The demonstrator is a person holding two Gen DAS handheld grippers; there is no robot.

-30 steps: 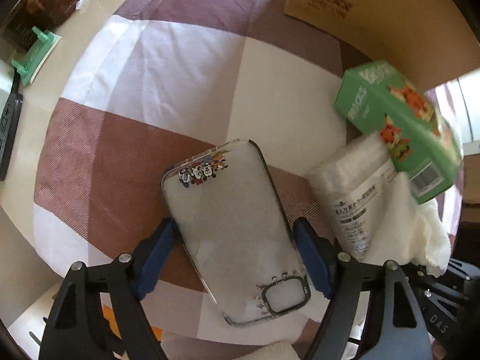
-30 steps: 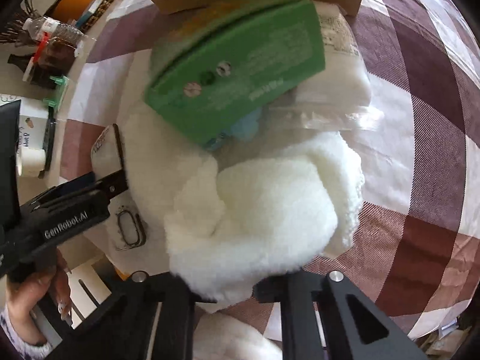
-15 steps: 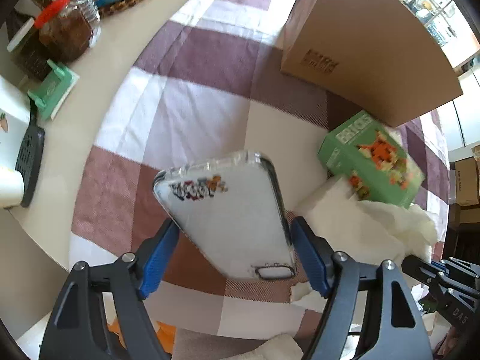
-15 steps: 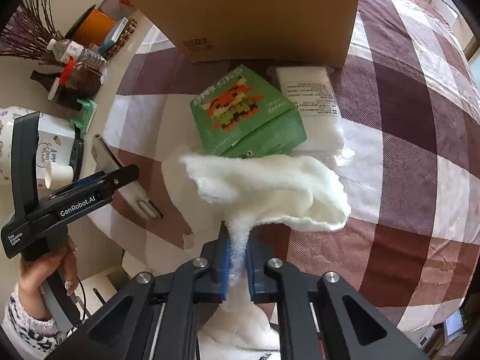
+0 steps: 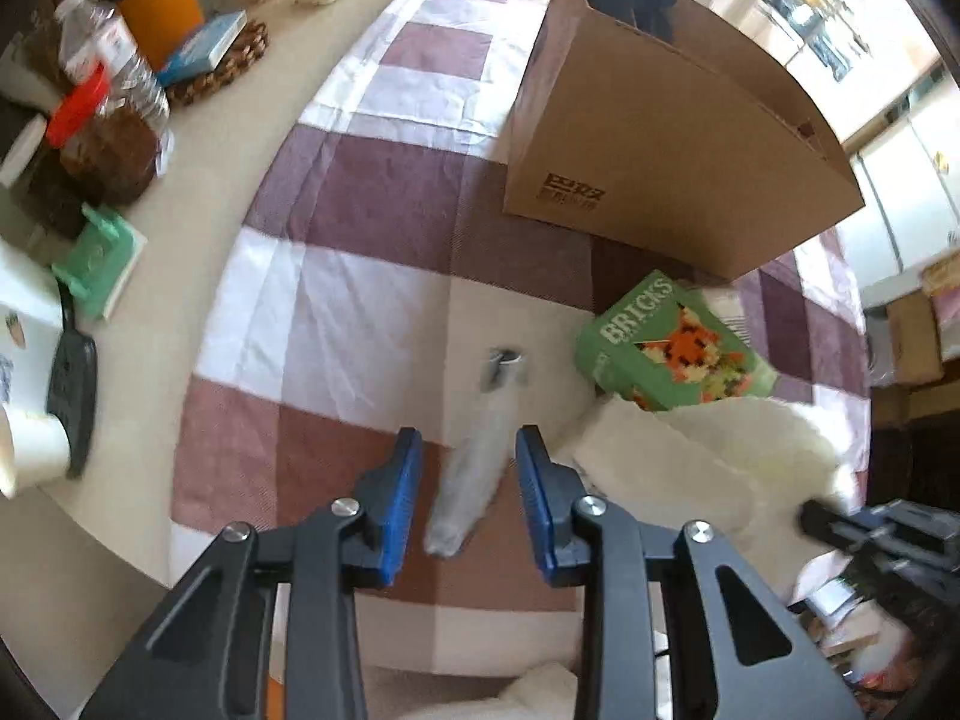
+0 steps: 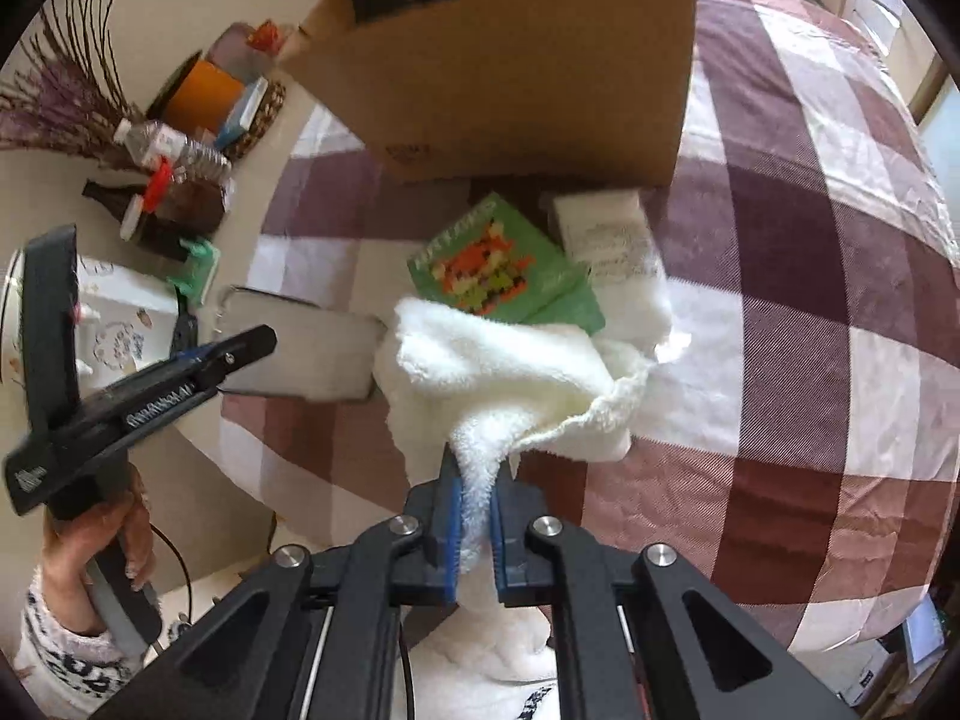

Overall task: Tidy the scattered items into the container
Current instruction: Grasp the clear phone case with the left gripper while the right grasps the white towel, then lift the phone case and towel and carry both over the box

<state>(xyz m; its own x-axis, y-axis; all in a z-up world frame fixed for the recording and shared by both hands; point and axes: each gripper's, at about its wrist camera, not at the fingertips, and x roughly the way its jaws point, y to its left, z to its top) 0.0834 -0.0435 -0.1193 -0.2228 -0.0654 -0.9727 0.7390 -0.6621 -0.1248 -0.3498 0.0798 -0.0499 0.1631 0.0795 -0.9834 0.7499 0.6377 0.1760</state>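
Note:
My left gripper (image 5: 465, 459) has a clear phone case (image 5: 480, 444) edge-on between its blue pads; a gap shows on both sides, so its grip is unclear. The case also shows flat in the right wrist view (image 6: 300, 348), lifted above the checked cloth. My right gripper (image 6: 474, 516) is shut on a white fluffy towel (image 6: 504, 372) and holds it up. A green BRICKS box (image 5: 666, 348) and a white packet (image 6: 606, 234) lie on the cloth in front of the open cardboard box (image 5: 660, 138).
Bottles and jars (image 5: 102, 120), an orange cup (image 5: 162, 18), a book on a woven mat (image 5: 210, 54) and a green holder (image 5: 102, 258) crowd the table's left side. A white cup (image 5: 24, 450) stands at the near left edge.
Both grippers rose. The phone case turned from flat to edge-on between the left pads, which closed in. The towel lifted clear of the BRICKS box and the packet.

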